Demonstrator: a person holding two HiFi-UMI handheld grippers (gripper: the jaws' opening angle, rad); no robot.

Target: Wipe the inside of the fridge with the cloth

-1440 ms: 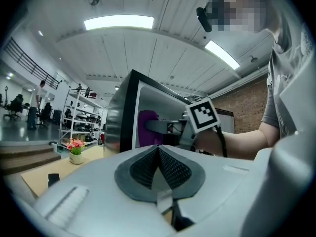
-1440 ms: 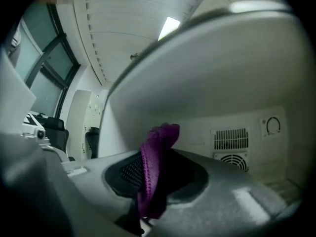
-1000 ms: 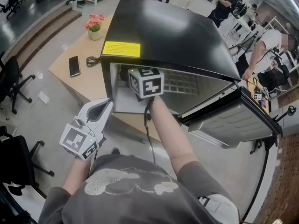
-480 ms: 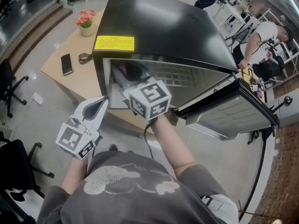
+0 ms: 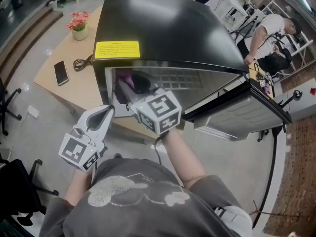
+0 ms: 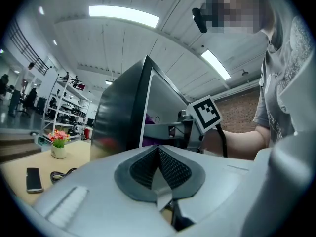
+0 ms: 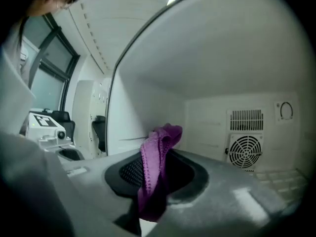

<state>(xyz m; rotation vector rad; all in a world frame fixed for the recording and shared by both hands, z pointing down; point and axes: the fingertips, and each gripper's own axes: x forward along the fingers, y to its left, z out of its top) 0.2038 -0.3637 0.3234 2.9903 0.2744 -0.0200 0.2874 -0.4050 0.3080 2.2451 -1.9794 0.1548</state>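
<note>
Your left hand-held gripper [image 5: 105, 112] hangs outside the fridge [image 5: 168, 28], just below its front left corner, jaws pressed together with nothing between them. Your right hand-held gripper [image 7: 154, 177] reaches through the open front, jaws pinching the purple cloth [image 7: 158, 149], which stands up in a bunched fold between them. That puts the cloth inside the white compartment, in its left part; you cannot tell whether it touches a surface. Behind it, the back wall carries a round fan grille [image 7: 245, 152] with a slotted vent above. The door [image 5: 242, 120] hangs open to your right. Left of the fridge, the table [image 5: 81, 90] holds a phone [image 5: 60, 72], a coiled cable [image 5: 81, 63] and a pot of flowers [image 5: 78, 24]
</note>
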